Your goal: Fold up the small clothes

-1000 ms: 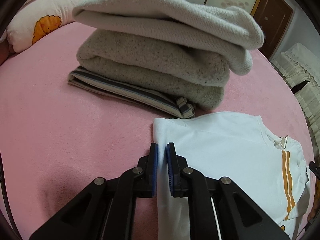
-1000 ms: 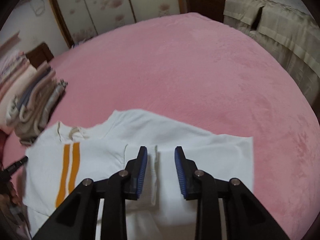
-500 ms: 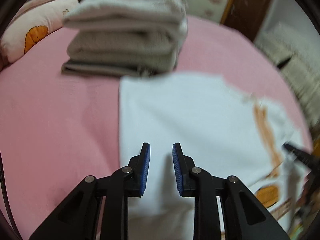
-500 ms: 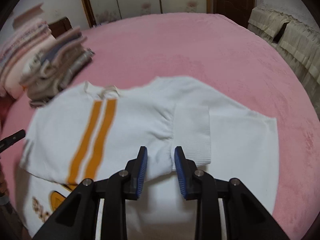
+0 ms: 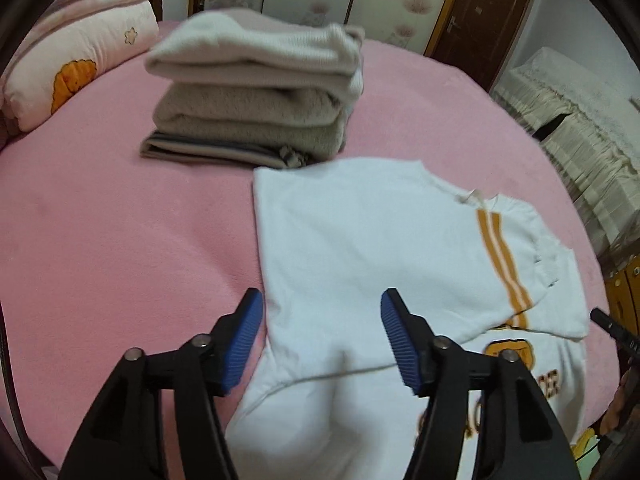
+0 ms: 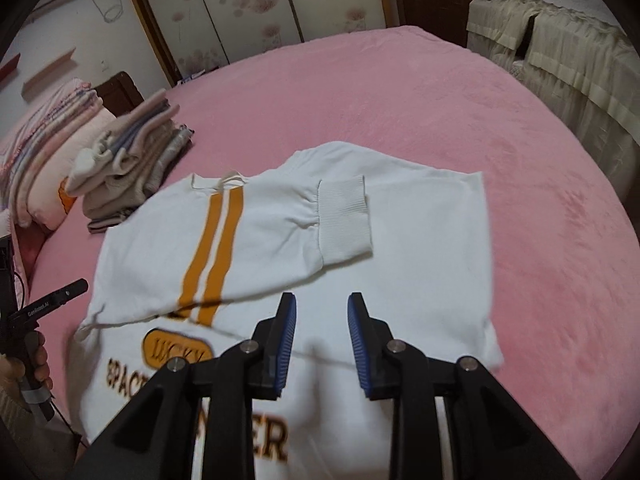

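Note:
A white sweatshirt [image 5: 360, 240] with two orange stripes and brown lettering lies on the pink bed, its sleeves folded in across the body; it also shows in the right wrist view [image 6: 420, 216], with a ribbed cuff [image 6: 344, 216] lying in the middle. My left gripper [image 5: 322, 304] is wide open and empty above the sweatshirt's near left edge. My right gripper [image 6: 322, 306] is open and empty above the sweatshirt's near part.
A stack of folded clothes [image 5: 256, 92] sits just behind the sweatshirt, also in the right wrist view [image 6: 128, 168]. Pink pillows [image 5: 76, 68] lie at the far left. A cream-covered piece of furniture [image 6: 560, 52] stands beside the bed. The pink bed [image 6: 400, 92] extends behind the sweatshirt.
My left gripper let go of the sweatshirt's edge, opened wide and pulled back. My right gripper also pulled back and up, so more of the sweatshirt shows.

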Demonstrator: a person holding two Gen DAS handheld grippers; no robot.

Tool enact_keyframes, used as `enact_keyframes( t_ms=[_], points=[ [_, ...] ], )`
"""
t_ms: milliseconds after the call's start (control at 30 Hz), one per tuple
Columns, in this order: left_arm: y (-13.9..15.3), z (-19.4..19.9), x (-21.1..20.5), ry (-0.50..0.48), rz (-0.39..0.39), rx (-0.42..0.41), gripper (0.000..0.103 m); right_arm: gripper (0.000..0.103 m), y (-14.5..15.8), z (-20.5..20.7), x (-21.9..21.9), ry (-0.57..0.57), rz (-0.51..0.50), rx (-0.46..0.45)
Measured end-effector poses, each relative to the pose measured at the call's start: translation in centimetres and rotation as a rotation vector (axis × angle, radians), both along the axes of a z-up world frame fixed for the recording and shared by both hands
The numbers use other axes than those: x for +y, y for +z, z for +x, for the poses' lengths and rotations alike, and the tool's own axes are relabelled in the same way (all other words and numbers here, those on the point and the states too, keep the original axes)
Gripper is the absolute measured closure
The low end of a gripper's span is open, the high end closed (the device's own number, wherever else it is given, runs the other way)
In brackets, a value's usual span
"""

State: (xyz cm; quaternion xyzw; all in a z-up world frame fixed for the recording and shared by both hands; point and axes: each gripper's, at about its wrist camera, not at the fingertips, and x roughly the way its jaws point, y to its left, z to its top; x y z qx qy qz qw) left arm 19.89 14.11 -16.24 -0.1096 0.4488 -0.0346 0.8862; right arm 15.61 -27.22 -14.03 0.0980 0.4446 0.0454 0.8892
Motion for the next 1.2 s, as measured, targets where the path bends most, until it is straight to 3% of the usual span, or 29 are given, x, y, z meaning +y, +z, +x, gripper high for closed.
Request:
enact_keyframes(
  t_ms=[200, 400, 567, 867, 1200],
  points=[
    [5.7, -4.7, 2.4, 0.078, -0.084, -0.094, 0.026, 0.076, 4.5, -4.9, 0.0, -0.014, 0.040, -0.101],
    [8.3, -9.2, 1.4, 0.073, -0.016, -0.134, 0.025, 0.074, 7.8, -8.2, 0.5, -0.006, 0.015, -0.193],
    [8.1, -12.2, 0.1, 0.050, 0.001, -0.130, 0.025, 0.073, 8.4, -10.5, 0.7, 0.010, 0.028, -0.214],
    [5.4, -16.2, -1.0, 0.057, 0.012, -0.113, 0.025, 0.073, 6.6, -14.2, 0.5, 0.029, 0.009, -0.202],
    [4.5, -18.4, -3.2, -0.046, 0.059, -0.119, 0.025, 0.072, 5.6, -17.4, -0.5, -0.010, 0.019, -0.249]
  ],
)
